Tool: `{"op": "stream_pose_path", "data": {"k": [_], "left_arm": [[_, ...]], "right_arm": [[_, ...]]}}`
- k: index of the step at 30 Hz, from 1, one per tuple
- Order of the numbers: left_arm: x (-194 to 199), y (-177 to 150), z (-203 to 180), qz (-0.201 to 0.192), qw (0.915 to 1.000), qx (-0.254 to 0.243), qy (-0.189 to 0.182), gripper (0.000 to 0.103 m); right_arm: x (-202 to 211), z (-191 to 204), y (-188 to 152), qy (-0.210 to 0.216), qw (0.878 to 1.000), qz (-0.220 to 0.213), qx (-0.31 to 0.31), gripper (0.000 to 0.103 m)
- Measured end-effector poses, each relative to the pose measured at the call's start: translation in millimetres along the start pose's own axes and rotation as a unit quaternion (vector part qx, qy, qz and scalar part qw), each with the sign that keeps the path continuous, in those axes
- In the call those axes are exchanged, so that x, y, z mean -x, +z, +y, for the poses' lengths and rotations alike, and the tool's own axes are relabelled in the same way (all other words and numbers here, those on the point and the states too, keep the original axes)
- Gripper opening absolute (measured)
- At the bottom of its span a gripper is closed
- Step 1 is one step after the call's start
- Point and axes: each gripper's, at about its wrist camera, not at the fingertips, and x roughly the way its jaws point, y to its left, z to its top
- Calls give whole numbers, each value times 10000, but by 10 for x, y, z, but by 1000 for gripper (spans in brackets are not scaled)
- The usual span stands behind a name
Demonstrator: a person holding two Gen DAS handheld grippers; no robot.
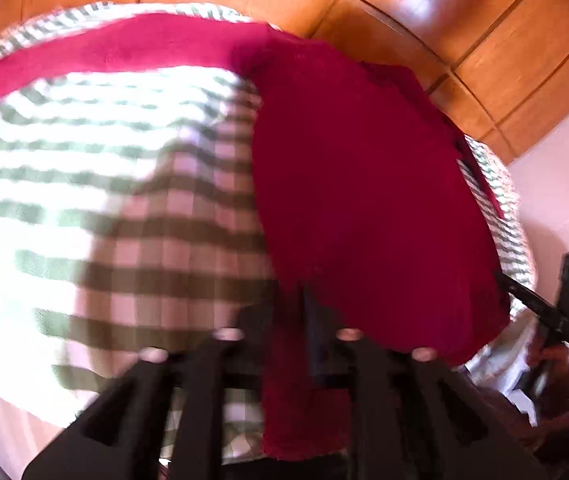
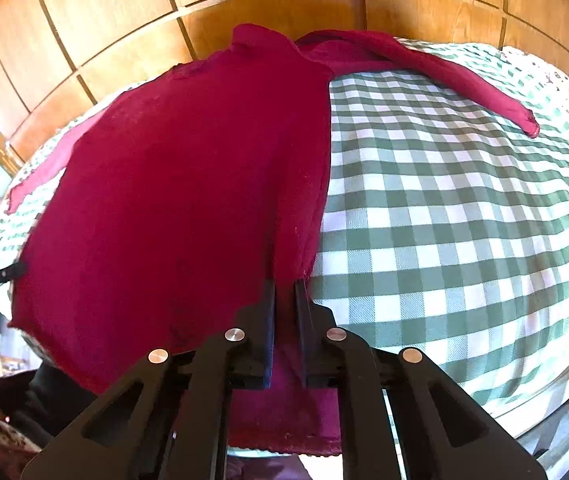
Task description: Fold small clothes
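A dark red long-sleeved top (image 2: pixel 188 184) lies spread on a table with a green and white checked cloth (image 2: pixel 444 216). One sleeve (image 2: pixel 464 80) stretches to the far right in the right wrist view. My right gripper (image 2: pixel 285 280) is shut on the top's near hem corner. In the left wrist view the same top (image 1: pixel 364 200) fills the middle, with a sleeve (image 1: pixel 104 52) running to the far left. My left gripper (image 1: pixel 290 300) is shut on the other near hem corner. The right gripper (image 1: pixel 540 308) shows at the right edge of the left wrist view.
A wooden panelled wall (image 2: pixel 284 4) stands behind the table. The checked cloth (image 1: pixel 84 208) is sunlit on the left in the left wrist view. The table's near edge (image 2: pixel 524 404) curves at the lower right. A cluttered floor area (image 2: pixel 0 432) lies at the lower left.
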Motion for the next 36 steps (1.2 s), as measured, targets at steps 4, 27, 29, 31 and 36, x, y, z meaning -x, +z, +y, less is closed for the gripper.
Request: {"op": "stream_pose_path", "data": {"k": [4,27,29,31,36], "left_arm": [[80,330,-236,-554,9982,-211,63,40],[-1186,933,-1347,-178,9894,-1430,196,50],[-1199,962,-1338,-198,9895,-1425,163,51],[-1213,987,-1328,-219,9902,-1372,142,52],[-1250,1030,-1289,-228,9915,-1276,147,52]], "right_arm": [[104,-345,257,-585,9959,-580,-368,72],[12,-1912,1771,-3101,9476,-662,-393,4],[254,-2047,1865,-3001,9488,-743,-651,4],[369,-2215,2003,-3079,9442,-788,-866,4],[91,-2677,2342,-3378,9293,-596,-1368,4]]}}
